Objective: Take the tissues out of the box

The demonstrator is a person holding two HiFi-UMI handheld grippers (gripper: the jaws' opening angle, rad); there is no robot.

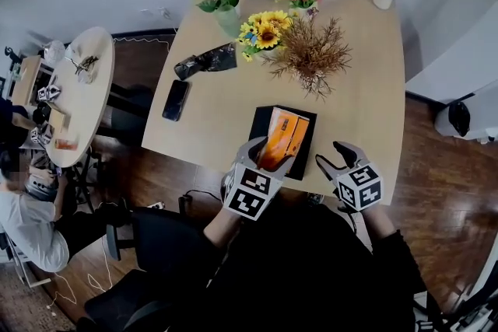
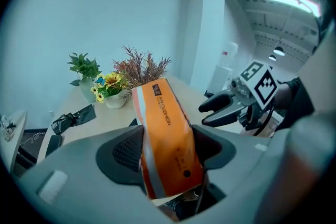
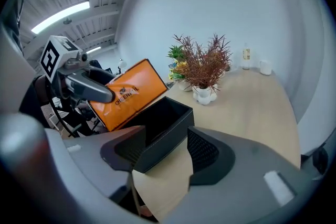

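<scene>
Grasping the tissue pack (image 2: 167, 139) above the box (image 3: 168, 131), left jaws clench; right jaws released.

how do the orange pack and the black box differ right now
The orange pack is bright with a grey stripe and print; the black box is plain and dark. The pack is tilted in the air, clamped in the left gripper; the box rests on the table. The pack looks soft, the box rigid and open-topped. Both are oblong.
</scene>
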